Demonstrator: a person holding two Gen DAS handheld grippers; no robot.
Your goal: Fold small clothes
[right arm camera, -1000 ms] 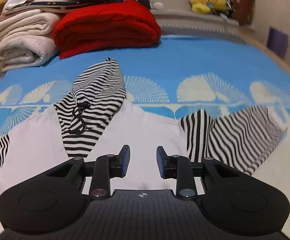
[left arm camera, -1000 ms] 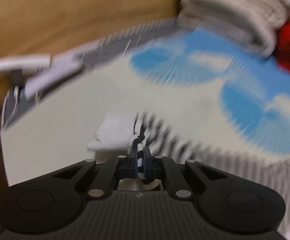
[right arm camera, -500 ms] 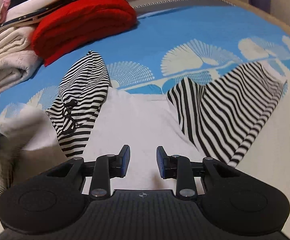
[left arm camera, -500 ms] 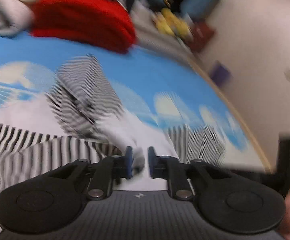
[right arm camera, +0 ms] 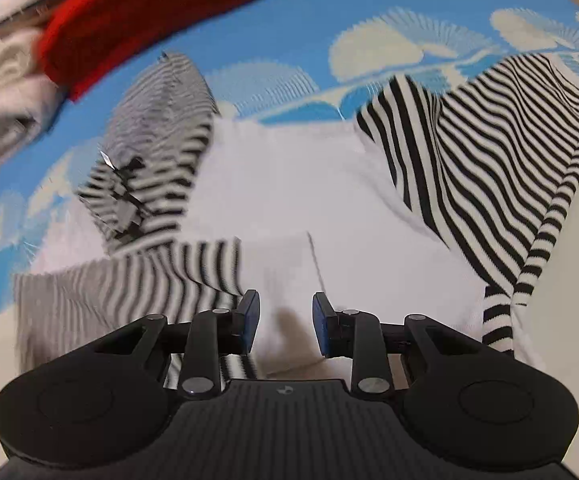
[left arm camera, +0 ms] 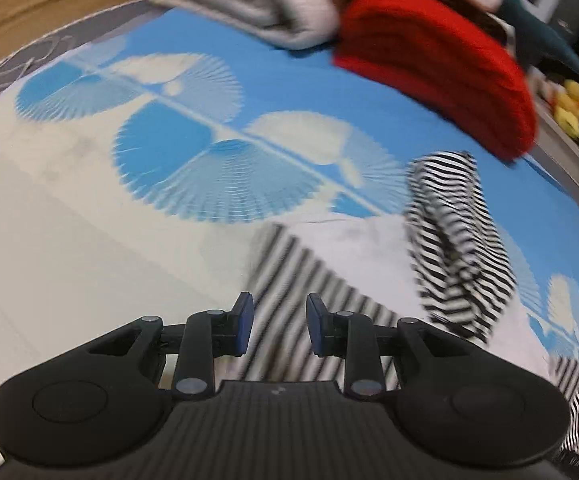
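A small white hoodie [right arm camera: 289,184] lies flat on the bed, its black-and-white striped hood [right arm camera: 157,128] far left, one striped sleeve [right arm camera: 489,152] spread right, another [right arm camera: 137,280] folded across near left.

Soft indoor light, motion-blurred fisheye edges

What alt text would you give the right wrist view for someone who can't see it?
Open right tongs hover over a white hoodie with black-striped sleeves and hood, spread on a blue patterned bedsheet. The left sleeve is folded across the body; the right sleeve lies out. A red blanket sits behind.
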